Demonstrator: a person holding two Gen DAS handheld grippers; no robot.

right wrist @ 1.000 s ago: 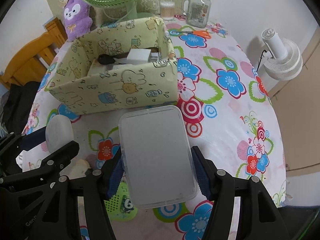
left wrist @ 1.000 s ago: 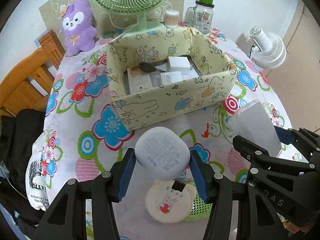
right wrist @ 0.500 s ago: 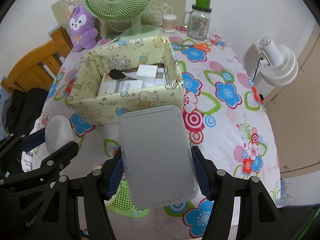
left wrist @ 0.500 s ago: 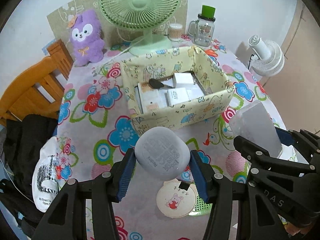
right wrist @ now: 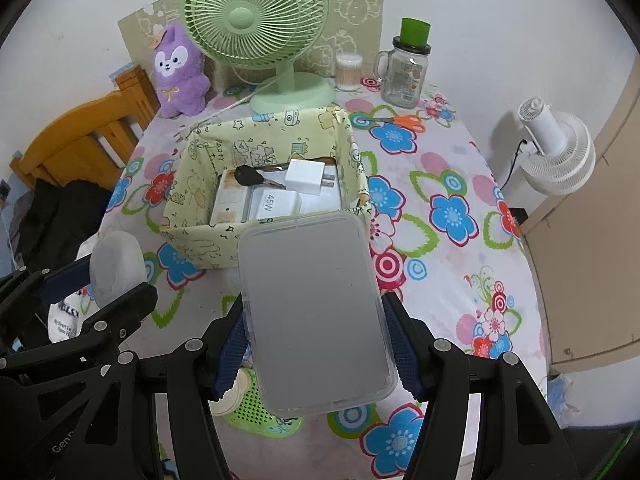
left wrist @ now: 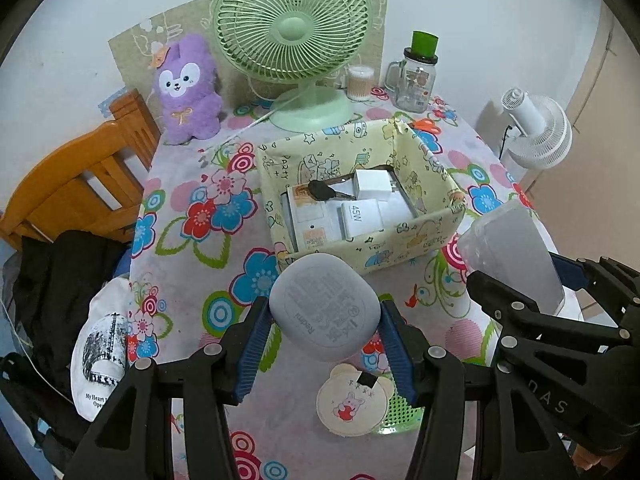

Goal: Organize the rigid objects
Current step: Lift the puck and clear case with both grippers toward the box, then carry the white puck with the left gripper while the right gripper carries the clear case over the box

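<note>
My left gripper (left wrist: 324,340) is shut on a grey rounded earbud case (left wrist: 324,306) and holds it high above the table, short of the yellow fabric box (left wrist: 416,240). My right gripper (right wrist: 316,344) is shut on a flat translucent grey plastic case (right wrist: 316,312), held above the table at the near side of the same box (right wrist: 192,236). The box holds white chargers (right wrist: 306,178), white cartons and a black key (right wrist: 248,176). The earbud case also shows in the right wrist view (right wrist: 116,266), and the plastic case in the left wrist view (left wrist: 516,248).
A green desk fan (left wrist: 292,28), a purple plush (left wrist: 186,88), a glass jar with green lid (left wrist: 416,76) and a cotton swab tub (left wrist: 360,82) stand at the table's back. Orange scissors (right wrist: 400,120) lie behind the box. A round coaster (left wrist: 352,400) and green mat lie below me. Wooden chair (left wrist: 68,184) at left.
Both grippers have risen and pulled back from the box with their objects still held; the box looks smaller and its contents are more visible.
</note>
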